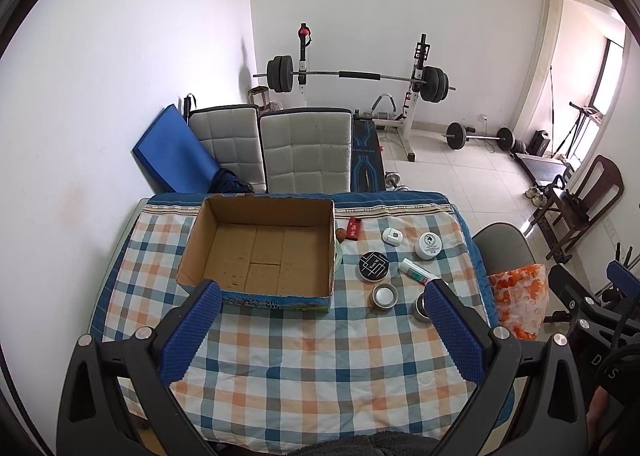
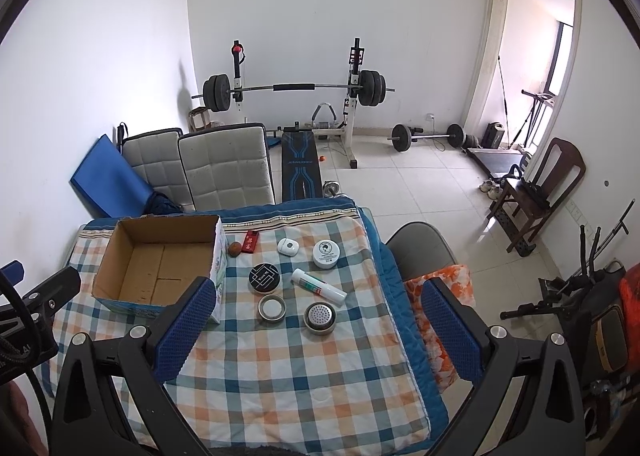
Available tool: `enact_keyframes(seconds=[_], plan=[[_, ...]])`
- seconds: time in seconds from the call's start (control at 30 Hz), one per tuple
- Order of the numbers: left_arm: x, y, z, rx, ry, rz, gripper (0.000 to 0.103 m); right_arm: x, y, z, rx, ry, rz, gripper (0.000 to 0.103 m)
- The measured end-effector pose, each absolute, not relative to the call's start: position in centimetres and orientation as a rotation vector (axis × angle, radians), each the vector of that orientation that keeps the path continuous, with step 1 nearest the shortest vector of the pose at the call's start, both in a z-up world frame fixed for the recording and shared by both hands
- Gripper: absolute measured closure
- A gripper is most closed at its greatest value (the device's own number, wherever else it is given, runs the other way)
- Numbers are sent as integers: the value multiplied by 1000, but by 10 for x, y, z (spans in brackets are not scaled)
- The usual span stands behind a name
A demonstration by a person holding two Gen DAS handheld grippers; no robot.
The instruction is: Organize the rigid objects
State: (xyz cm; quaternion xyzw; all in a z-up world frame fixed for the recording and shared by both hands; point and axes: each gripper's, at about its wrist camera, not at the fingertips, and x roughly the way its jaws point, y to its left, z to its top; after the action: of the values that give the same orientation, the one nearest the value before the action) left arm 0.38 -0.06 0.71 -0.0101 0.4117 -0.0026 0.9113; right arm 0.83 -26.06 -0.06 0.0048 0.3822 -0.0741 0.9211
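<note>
Claws, left (image 1: 320, 312) and right (image 2: 316, 310), spread wide, holding nothing, above table (image 2: 280, 376); cardboard box (image 1: 260, 252) beside 2 metal lids (image 2: 272, 307).

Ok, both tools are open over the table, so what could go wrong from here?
The white tube lies on its side and may roll off when nudged. The strainer lid and metal ring sit low on the soft cloth, so fingers may snag fabric. The brown ball beside the cardboard box could roll away.
</note>
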Motion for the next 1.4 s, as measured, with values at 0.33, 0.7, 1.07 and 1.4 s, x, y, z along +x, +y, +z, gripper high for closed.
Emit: enact_keyframes(seconds=[0.33, 0.7, 1.07, 1.4], plan=[[4, 7, 4, -29, 855, -1, 0, 10, -257, -4, 10, 792, -144, 0], [29, 6, -15, -34, 908, 3, 0, 33, -270, -35, 56, 880, -158, 0], [153, -41, -148, 47, 1234, 32, 0, 151, -334, -200, 197, 1292, -166, 0], [214, -79, -259, 108, 1425, 84, 0, 237, -334, -393, 281, 1632, -199, 9]])
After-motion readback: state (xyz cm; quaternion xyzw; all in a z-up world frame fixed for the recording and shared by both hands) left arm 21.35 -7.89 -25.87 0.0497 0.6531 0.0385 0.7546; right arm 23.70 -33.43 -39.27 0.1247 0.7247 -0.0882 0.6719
